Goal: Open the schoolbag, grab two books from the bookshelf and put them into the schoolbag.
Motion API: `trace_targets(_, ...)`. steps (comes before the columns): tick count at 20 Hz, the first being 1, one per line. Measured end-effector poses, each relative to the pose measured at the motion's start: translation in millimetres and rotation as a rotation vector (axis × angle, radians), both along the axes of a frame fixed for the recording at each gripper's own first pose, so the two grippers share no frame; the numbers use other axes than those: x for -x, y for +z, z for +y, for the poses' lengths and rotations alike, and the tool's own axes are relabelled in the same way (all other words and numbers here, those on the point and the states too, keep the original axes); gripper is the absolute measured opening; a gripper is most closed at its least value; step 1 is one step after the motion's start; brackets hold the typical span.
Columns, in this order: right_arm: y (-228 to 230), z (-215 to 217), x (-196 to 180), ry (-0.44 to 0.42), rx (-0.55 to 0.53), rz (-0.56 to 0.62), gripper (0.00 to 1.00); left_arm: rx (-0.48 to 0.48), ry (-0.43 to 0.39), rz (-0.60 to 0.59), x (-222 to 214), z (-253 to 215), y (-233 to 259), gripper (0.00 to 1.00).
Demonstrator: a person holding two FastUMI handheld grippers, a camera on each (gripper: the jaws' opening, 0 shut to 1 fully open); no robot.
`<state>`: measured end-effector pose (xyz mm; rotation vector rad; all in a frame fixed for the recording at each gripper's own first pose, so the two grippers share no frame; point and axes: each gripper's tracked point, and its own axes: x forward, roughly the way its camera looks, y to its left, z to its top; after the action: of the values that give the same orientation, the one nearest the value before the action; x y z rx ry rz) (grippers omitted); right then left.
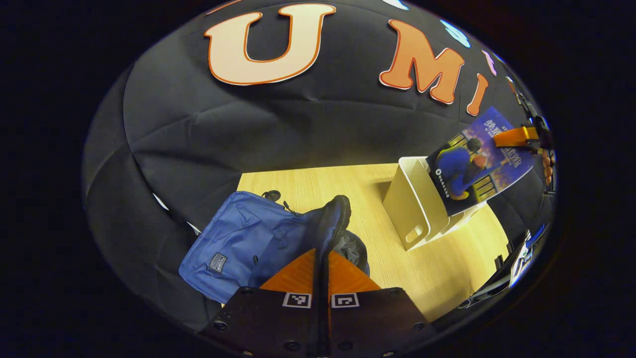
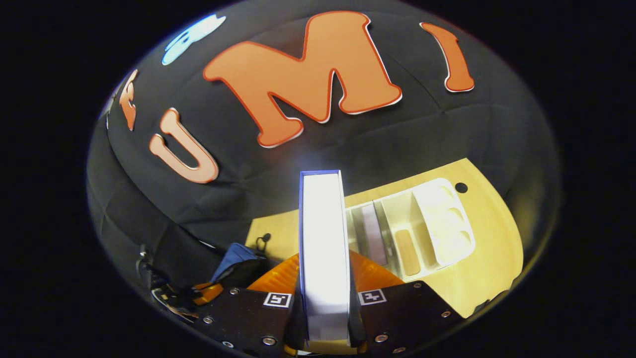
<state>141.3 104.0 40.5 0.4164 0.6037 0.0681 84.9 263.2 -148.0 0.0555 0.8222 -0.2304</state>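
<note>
- Left gripper (image 1: 320, 278): fingers pinch the schoolbag (image 1: 248, 243) flap, holding it up; bag on table (image 1: 437, 268).
- Right gripper (image 2: 325, 298): clamped on a book (image 2: 323, 238), lifted above the bookshelf (image 2: 437, 223).
- Bookshelf holds another book (image 2: 372, 233).
- Judgement: bag open; neither book packed yet.

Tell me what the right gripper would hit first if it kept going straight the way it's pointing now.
Probably the booth's black cloth wall. The right gripper, shut on the book, points over the far edge of the wooden table, left of the white bookshelf. The book's edge would meet it first, though depth is unclear.
</note>
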Motion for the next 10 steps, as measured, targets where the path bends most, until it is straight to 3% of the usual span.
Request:
trace_targets(4,-20.3,48.8,25.5,0.103,-0.045,0.017,0.34,-0.044,-0.019,-0.007,-5.4,3.3,5.4,0.00)
trace_targets(5,-27.4,65.4,28.4,0.134,-0.069,0.021,0.34,-0.055,-0.026,-0.009,-5.9,3.8,6.7,0.05)
trace_targets(7,-40.8,99.8,29.3,0.192,-0.129,0.032,0.34,-0.064,-0.031,-0.006,-6.4,3.7,7.7,0.00)
trace_targets(8,-50.9,115.8,30.9,0.212,-0.148,0.036,0.34,-0.063,-0.031,-0.010,-7.7,4.5,8.1,0.05)
trace_targets(10,-75.7,140.1,32.4,0.235,-0.134,0.063,0.34,-0.063,-0.027,-0.006,-6.6,5.9,6.5,0.00)
